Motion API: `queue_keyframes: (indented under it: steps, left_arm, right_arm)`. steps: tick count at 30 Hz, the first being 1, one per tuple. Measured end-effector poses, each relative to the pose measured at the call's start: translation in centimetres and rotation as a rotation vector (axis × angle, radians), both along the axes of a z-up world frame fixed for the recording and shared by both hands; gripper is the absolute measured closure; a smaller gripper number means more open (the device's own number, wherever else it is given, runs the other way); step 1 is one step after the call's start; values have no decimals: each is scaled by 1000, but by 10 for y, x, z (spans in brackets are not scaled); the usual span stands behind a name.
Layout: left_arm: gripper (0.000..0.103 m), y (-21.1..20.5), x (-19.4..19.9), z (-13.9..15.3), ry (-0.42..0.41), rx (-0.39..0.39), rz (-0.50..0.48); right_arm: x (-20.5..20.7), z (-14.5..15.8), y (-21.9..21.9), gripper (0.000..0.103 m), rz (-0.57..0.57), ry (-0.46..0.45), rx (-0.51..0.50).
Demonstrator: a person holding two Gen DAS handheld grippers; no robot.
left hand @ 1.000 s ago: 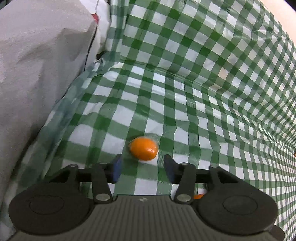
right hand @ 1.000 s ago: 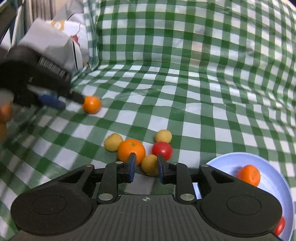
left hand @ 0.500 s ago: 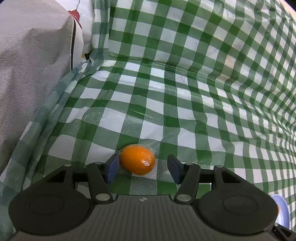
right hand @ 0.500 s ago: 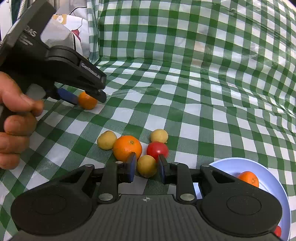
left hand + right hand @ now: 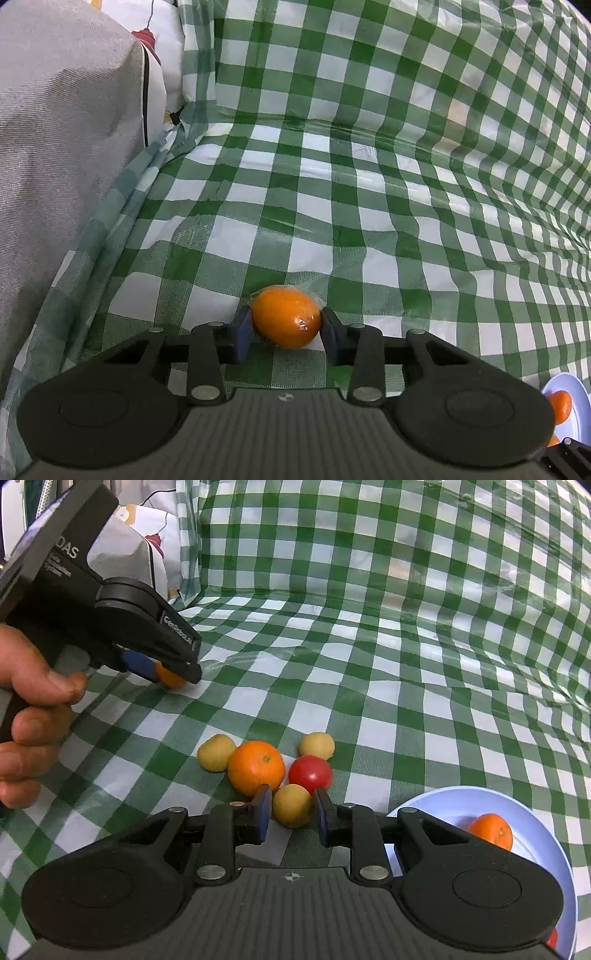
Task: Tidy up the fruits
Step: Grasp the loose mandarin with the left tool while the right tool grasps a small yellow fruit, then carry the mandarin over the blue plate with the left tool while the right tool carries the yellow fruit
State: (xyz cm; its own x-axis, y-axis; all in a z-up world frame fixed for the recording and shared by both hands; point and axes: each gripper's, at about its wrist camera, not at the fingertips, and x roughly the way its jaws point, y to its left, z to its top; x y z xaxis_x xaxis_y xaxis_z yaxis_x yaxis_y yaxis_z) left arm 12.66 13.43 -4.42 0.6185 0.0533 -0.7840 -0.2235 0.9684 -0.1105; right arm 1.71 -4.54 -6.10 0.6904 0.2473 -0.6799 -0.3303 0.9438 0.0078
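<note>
My left gripper (image 5: 286,326) is shut on a small orange fruit (image 5: 285,317) in clear wrap, low over the green checked cloth; it also shows in the right wrist view (image 5: 170,676) at the left. My right gripper (image 5: 290,814) is open, its fingers on either side of a yellow fruit (image 5: 291,805) without touching it. Beside that lie a large orange (image 5: 256,768), a red tomato (image 5: 309,773) and two more yellow fruits (image 5: 216,752) (image 5: 317,745). A pale blue plate (image 5: 461,805) at the lower right holds an orange (image 5: 490,830).
A grey cushion (image 5: 66,155) rises at the left, with a white printed pillow (image 5: 162,542) behind it. The cloth climbs a backrest (image 5: 369,535) at the rear. The plate also shows at the lower right of the left wrist view (image 5: 576,410).
My left gripper moved forward around the small orange fruit and closed on it. My right gripper edged forward, so the yellow fruit now sits between its open fingers.
</note>
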Motion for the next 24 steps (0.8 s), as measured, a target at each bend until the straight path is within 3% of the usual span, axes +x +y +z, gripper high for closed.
queue_keyframes:
  steps: [5,15,24]
  left_arm:
    - [60,-3,2,-4,19,5,-32]
    - [60,1,-1,-1,17,15,-27]
    - [60,-5,-45,24,-1,44,-43]
  right_arm:
    - [1,-11,7,74,22,31,-75]
    - [2,-6,-3,76,-11,0,18]
    - [-22,15,-16,76,-13,-78,82]
